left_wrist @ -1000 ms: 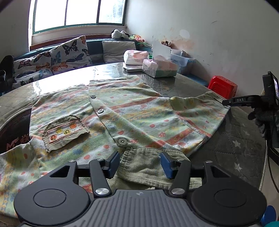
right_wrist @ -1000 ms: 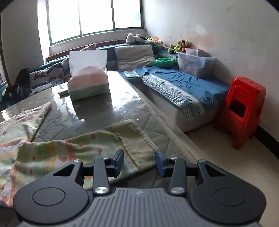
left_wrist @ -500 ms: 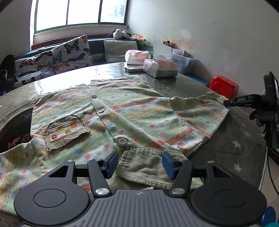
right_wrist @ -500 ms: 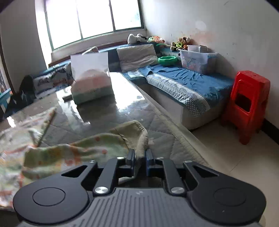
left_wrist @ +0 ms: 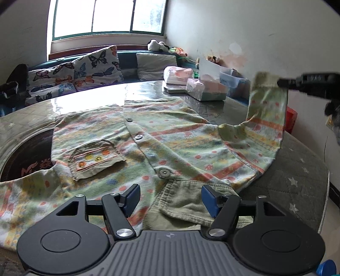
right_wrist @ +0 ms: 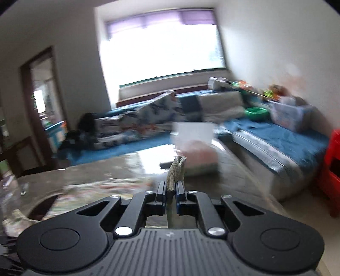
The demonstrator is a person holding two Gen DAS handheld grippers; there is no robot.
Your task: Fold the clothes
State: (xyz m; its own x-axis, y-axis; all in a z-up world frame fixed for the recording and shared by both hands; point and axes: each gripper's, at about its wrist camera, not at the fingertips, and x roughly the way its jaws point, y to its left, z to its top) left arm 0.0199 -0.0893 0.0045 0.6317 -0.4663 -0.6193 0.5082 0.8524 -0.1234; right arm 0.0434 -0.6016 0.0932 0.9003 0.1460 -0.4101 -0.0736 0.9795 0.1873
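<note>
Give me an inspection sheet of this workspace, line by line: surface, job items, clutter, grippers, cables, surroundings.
Surface: round grey quilted table, glossy at the far side.
Job's things: green patterned button-up cardigan lying flat, front up; its ribbed sleeve cuff lifted off the table.
Clutter: two tissue packs at the far edge.
Grippers: left gripper open, above the cardigan's collar; right gripper shut on the sleeve cuff.
Cables: nothing seen.
Surroundings: butterfly-print cushions, blue bench seat, red plastic stool, window.
</note>
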